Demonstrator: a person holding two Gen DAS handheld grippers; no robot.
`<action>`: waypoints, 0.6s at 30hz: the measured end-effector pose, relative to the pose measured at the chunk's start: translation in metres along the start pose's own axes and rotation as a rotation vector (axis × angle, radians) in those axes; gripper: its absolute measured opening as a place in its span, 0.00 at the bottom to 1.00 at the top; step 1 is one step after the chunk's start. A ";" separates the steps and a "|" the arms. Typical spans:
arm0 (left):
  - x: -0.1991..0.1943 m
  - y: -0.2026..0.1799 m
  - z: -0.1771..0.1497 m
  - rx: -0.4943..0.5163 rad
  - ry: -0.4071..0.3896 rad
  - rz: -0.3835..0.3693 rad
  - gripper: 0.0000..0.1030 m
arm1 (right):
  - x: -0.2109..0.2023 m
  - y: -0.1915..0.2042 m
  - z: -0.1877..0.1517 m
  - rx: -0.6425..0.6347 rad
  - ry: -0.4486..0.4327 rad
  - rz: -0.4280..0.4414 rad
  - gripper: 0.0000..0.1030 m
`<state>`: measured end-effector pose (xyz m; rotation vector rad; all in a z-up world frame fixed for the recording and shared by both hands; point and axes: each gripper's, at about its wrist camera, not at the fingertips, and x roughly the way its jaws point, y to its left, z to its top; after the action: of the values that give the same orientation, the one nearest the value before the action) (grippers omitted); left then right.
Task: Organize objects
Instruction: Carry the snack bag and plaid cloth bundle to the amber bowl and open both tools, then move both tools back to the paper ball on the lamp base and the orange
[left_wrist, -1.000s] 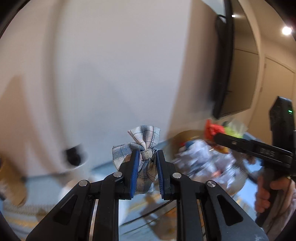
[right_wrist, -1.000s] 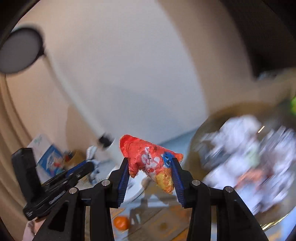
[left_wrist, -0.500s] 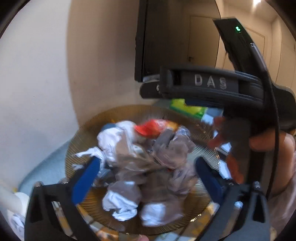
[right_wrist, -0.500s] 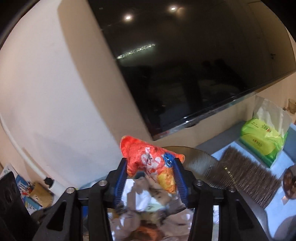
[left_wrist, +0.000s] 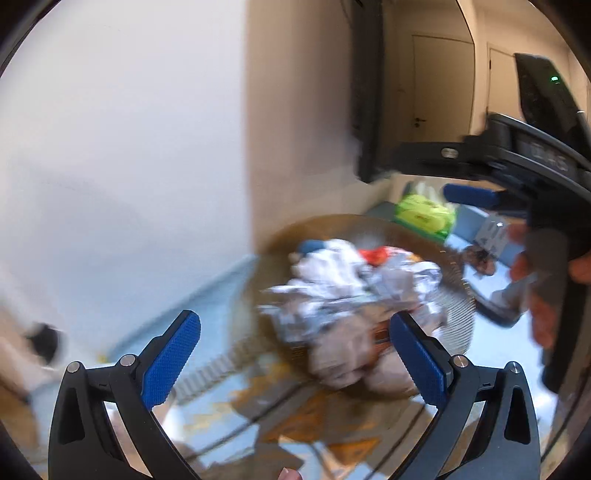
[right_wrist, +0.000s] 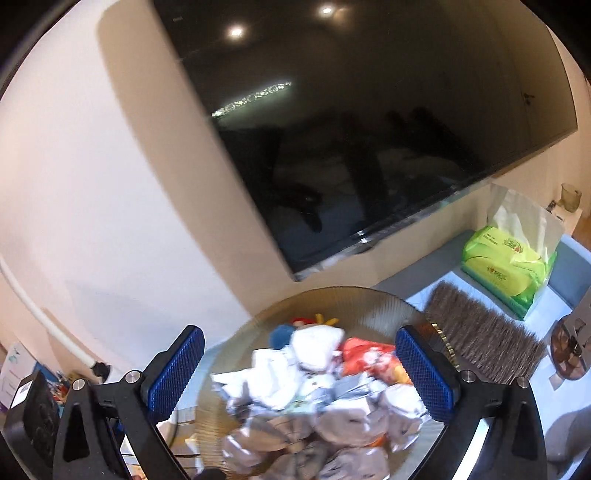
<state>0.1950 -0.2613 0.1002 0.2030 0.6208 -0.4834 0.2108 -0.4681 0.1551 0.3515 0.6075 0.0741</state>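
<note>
Here, both the left gripper (left_wrist: 295, 354) and right gripper (right_wrist: 301, 369) stand wide open, empty, the right's jaws just opened; the blurred, apparently crumpled wrappers (right_wrist: 332, 402) fill the bowl (right_wrist: 354, 299) at 12 o'clock.

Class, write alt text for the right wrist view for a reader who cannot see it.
The right tool hangs open and empty over a round brown tray heaped with crumpled wrappers and an orange snack packet. Behind stand a dark television and a green tissue pack.

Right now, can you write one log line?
left gripper: open, empty | right gripper: jaws just opened, empty | orange packet: in bowl
</note>
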 end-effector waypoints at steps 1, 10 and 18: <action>-0.007 0.010 0.001 -0.004 -0.010 0.022 0.99 | -0.004 0.011 0.001 -0.019 0.003 0.006 1.00; -0.047 0.114 -0.032 -0.144 0.066 0.126 0.99 | -0.030 0.113 -0.025 -0.176 0.023 0.140 1.00; -0.008 0.140 -0.096 -0.181 0.186 0.129 0.99 | 0.007 0.185 -0.144 -0.402 0.240 0.174 1.00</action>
<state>0.2092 -0.1052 0.0342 0.1158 0.8233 -0.2834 0.1405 -0.2502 0.1047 0.0030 0.7802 0.4035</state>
